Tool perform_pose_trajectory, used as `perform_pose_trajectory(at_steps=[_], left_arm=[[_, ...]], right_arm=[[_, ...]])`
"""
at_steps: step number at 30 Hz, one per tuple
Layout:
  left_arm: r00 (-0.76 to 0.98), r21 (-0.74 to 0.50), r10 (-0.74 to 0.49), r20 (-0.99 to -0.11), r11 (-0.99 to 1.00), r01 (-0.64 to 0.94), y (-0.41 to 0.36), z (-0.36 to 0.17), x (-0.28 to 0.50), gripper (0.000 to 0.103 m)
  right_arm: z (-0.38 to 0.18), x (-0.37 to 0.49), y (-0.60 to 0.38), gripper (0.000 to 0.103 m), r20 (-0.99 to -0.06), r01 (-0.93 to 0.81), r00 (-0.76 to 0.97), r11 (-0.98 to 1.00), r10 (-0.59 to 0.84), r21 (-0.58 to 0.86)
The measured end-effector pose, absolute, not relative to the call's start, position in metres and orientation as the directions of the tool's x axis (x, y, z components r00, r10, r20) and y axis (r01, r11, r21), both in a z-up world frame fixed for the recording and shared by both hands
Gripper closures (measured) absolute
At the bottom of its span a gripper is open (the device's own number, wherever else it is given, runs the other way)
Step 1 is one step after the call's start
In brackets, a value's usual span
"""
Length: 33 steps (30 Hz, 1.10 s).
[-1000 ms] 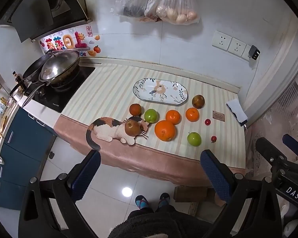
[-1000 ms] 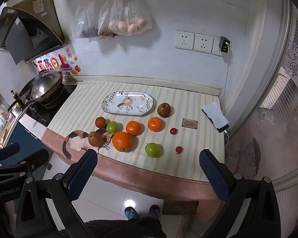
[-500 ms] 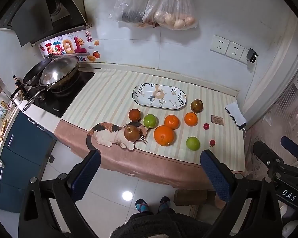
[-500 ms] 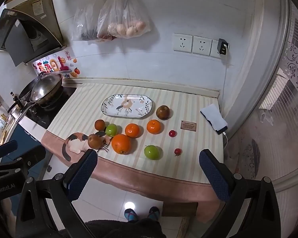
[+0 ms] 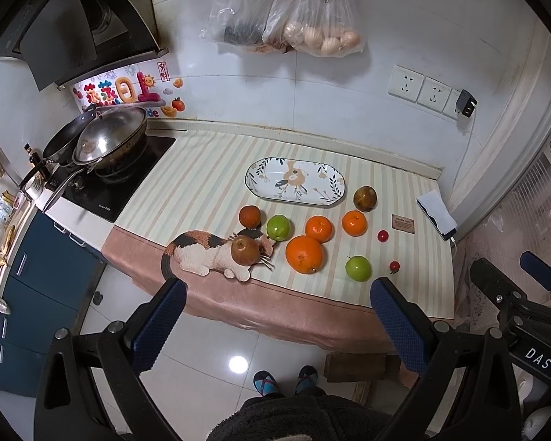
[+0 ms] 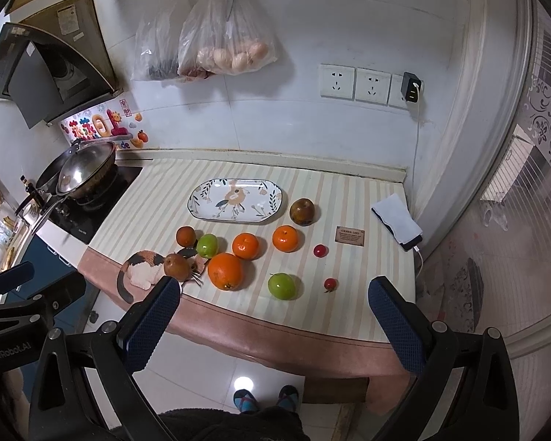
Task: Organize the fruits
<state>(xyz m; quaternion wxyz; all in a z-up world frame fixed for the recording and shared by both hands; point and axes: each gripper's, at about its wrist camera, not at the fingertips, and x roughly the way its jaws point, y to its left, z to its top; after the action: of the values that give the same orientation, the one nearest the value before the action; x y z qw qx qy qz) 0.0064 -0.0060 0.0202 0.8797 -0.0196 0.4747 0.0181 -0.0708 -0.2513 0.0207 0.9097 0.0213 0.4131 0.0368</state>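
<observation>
An oval patterned plate (image 5: 295, 182) (image 6: 235, 200) lies bare on the striped counter cloth. In front of it sit several fruits: a big orange (image 5: 304, 254) (image 6: 225, 271), two smaller oranges (image 5: 319, 228) (image 6: 285, 238), two green apples (image 5: 358, 268) (image 6: 282, 286), brown pears (image 5: 364, 198) (image 6: 302, 211) and two tiny red tomatoes (image 5: 394, 266) (image 6: 330, 284). One brown fruit (image 5: 245, 250) rests on a cat figure (image 5: 202, 255). My left gripper (image 5: 275, 327) and right gripper (image 6: 275, 325) both hang open and hold nothing, high above the floor, short of the counter's front edge.
A wok (image 5: 106, 139) stands on the hob at left. A phone with a white cloth (image 6: 396, 220) lies at the counter's right edge beside a small brown card (image 6: 350, 235). Plastic bags (image 6: 224, 44) hang on the wall. The person's feet (image 5: 284, 382) stand on the tiled floor below.
Both grippers have drawn slightly up and back, so the counter and fruits look a little smaller and higher in view. No fruit has moved; both stay open.
</observation>
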Motion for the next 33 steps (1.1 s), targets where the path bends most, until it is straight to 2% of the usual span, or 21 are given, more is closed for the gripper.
perform_pose_trajectory(at_steps=[33], left_arm=[[0.554, -0.016, 0.012, -0.833, 0.999, -0.045, -0.005, 0.026, 0.012, 0.000]], right_arm=[[0.023, -0.070, -0.253, 0.000, -0.738, -0.051, 0.669, 0.996, 0.090, 0.075]])
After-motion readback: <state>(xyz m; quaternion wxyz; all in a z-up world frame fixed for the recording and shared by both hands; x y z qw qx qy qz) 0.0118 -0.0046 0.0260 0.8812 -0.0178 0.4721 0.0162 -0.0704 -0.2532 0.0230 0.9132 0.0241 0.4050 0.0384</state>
